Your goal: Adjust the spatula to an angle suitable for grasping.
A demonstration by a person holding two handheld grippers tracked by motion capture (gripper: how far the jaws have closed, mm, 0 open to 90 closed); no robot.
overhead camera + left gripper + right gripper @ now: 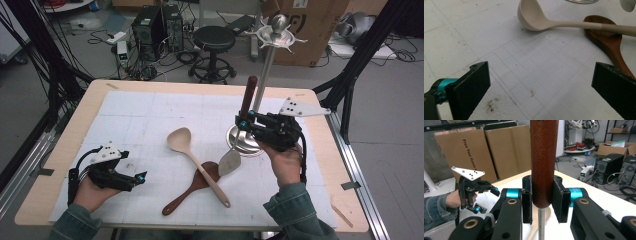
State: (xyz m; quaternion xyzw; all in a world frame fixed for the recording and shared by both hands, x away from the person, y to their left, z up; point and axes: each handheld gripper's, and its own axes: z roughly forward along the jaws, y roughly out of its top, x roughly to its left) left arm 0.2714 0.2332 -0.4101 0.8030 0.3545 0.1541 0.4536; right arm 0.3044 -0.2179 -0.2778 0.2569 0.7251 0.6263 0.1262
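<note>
My right gripper (245, 123) is shut on the dark brown handle (248, 96) of a turner held upright, close to the pole of a metal utensil stand (267, 65). Its thin metal shaft runs down to a pale blade (229, 163) hanging just above the mat. In the right gripper view the pads (527, 200) clamp the handle (544, 157) on both sides. My left gripper (134, 181) rests low at the table's left, open, with bare mat between its jaws (541, 87). A pale wooden ladle (197, 162) lies across a dark wooden spoon (192, 187) mid-table.
The stand's round base (239, 145) sits right of centre, and its hook ring (277, 34) stands high above. A white gridded mat (140, 120) covers most of the table. Beyond the far edge are a stool (214, 40), computers and cardboard boxes.
</note>
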